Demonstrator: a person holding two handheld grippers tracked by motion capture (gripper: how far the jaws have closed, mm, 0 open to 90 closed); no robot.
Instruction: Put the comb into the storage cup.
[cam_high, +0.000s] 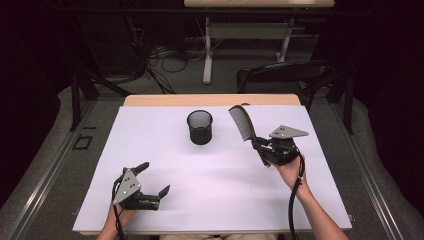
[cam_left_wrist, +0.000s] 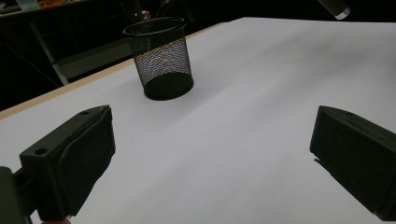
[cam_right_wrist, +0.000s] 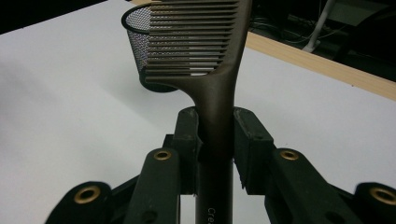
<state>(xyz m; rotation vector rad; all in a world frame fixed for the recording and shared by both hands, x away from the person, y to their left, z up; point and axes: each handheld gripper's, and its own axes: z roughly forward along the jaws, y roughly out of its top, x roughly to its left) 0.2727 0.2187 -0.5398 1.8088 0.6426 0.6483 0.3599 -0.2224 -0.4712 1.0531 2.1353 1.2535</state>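
A dark brown comb (cam_high: 241, 121) (cam_right_wrist: 205, 56) is held up off the table, its teeth end pointing away from me. My right gripper (cam_high: 261, 146) (cam_right_wrist: 217, 140) is shut on the comb's handle, both pads pressed against it. A black mesh cup (cam_high: 200, 127) (cam_left_wrist: 161, 58) (cam_right_wrist: 140, 28) stands upright at the table's middle back, left of the comb. Near the front left my left gripper (cam_high: 154, 177) (cam_left_wrist: 212, 154) stands open above the bare table, nothing between its fingers. The handle's end (cam_left_wrist: 334, 7) shows at the top of the left gripper view.
The table (cam_high: 165, 165) has a white top with a wooden strip (cam_high: 210, 100) along its far edge. Beyond it are a dark chair (cam_high: 285, 75), desk legs and cables on the floor.
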